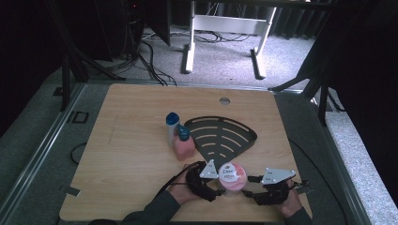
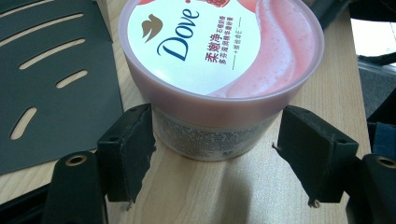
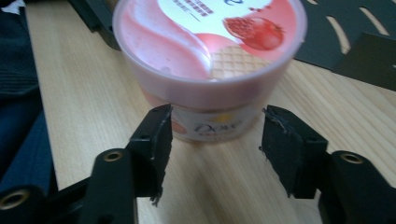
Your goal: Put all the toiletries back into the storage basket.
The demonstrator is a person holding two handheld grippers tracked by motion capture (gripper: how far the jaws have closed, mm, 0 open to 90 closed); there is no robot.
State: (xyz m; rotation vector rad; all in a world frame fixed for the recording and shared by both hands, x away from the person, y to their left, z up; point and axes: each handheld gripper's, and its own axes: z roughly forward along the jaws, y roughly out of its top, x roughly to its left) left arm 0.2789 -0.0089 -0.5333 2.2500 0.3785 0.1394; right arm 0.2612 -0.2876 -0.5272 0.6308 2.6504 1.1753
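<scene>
A pink Dove jar (image 1: pixel 232 176) with a white and pink lid stands upright on the wooden table (image 1: pixel 131 140) near its front edge. My left gripper (image 1: pixel 218 186) is at the jar's left, my right gripper (image 1: pixel 248 186) at its right, each held in a hand. In the left gripper view the jar (image 2: pixel 219 70) sits between the jaws of the left gripper (image 2: pixel 215 140), the pads close beside its lower wall without a clear press. In the right gripper view the right gripper (image 3: pixel 215 135) stands open, its tips just short of the jar (image 3: pixel 210 56).
A black fan-shaped slotted rack (image 1: pixel 220 136) lies flat just behind the jar. Left of it stand a pink bottle (image 1: pixel 184 146) and a taller pale bottle (image 1: pixel 172 129), both with blue caps. A round hole (image 1: pixel 225 100) marks the table's far edge. Beyond the table are floor cables and desk legs.
</scene>
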